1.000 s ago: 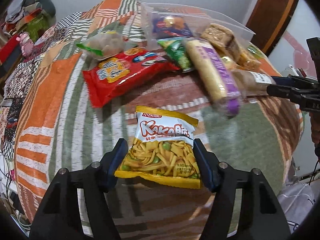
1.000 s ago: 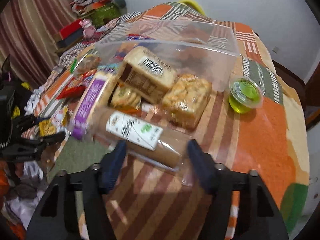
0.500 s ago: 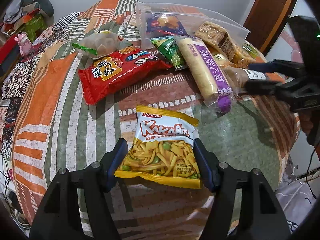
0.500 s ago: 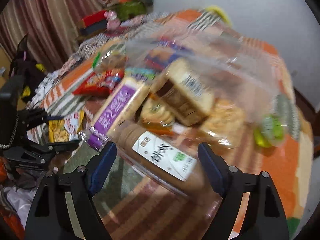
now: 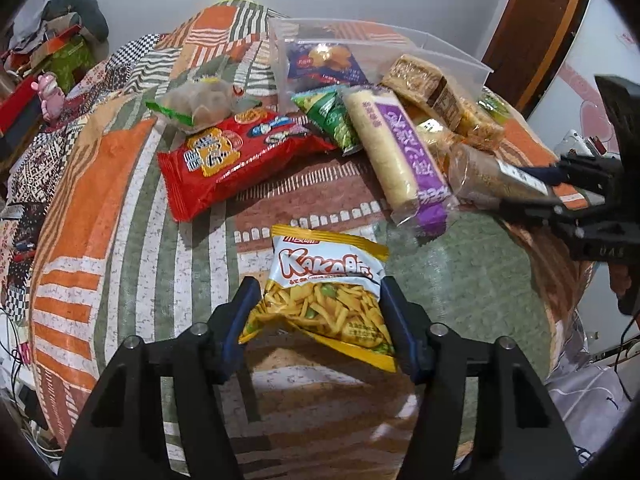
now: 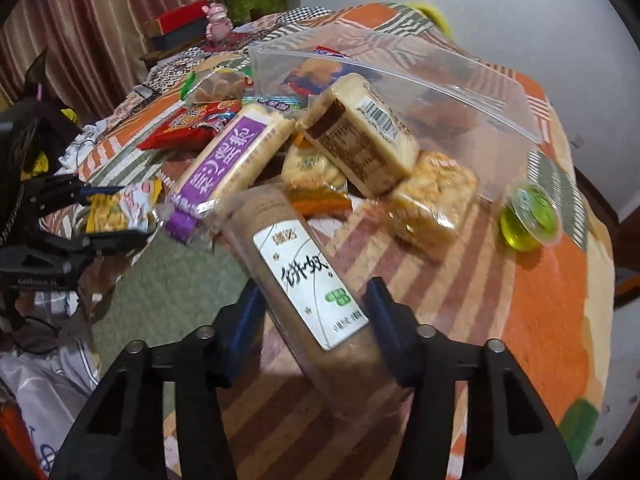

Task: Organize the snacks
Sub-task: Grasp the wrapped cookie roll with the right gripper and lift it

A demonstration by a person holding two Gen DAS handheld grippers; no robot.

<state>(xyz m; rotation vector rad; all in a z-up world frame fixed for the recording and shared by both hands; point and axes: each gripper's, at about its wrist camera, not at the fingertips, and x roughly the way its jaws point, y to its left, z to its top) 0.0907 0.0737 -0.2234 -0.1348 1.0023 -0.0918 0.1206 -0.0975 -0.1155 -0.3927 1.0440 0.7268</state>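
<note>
Snacks on a patchwork-covered bench, one pack in each gripper.
The Kaka chips bag [image 5: 326, 292] sits between the fingers of the left gripper [image 5: 320, 312], whose jaws are closing on its two sides; its lower edge looks raised off the patchwork cloth [image 5: 100, 200]. Behind it, from left to right, lie a red snack bag [image 5: 236, 164], a small green packet [image 5: 334, 122] and a long purple-labelled roll [image 5: 400, 156], all in front of a clear plastic box [image 5: 440, 50]. At the right, the right gripper [image 6: 316, 308] is closing its jaws on a brown biscuit tube [image 6: 304, 276] with a white label. A green jelly cup [image 6: 530, 216] stands apart at the far right.
</note>
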